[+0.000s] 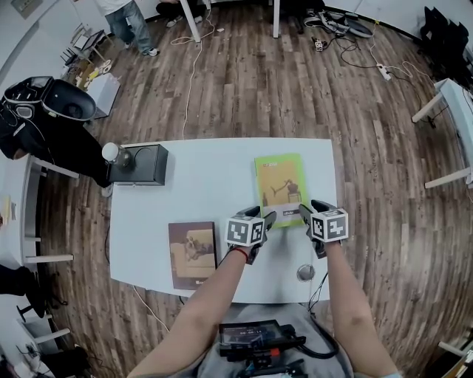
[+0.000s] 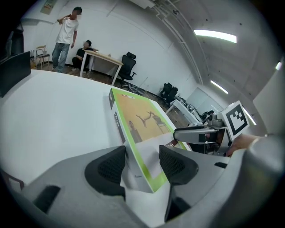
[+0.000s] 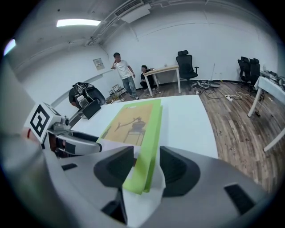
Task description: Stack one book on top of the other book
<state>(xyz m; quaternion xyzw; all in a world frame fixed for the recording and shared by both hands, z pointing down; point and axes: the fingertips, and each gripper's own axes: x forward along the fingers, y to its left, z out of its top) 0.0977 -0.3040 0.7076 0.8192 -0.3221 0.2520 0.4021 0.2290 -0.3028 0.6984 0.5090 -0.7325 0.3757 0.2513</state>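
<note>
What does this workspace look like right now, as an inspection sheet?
Surface: white table, clean.
Job's things: green book at right, brown book at front left; both on the table, apart.
Clutter: black box with a white ball by it; round grey thing near the front edge.
Grippers: left gripper and right gripper open, each astride a near corner of the green book.
Cables: white cable and power strip on the floor.
Surroundings: wood floor, desk, standing person.
</note>
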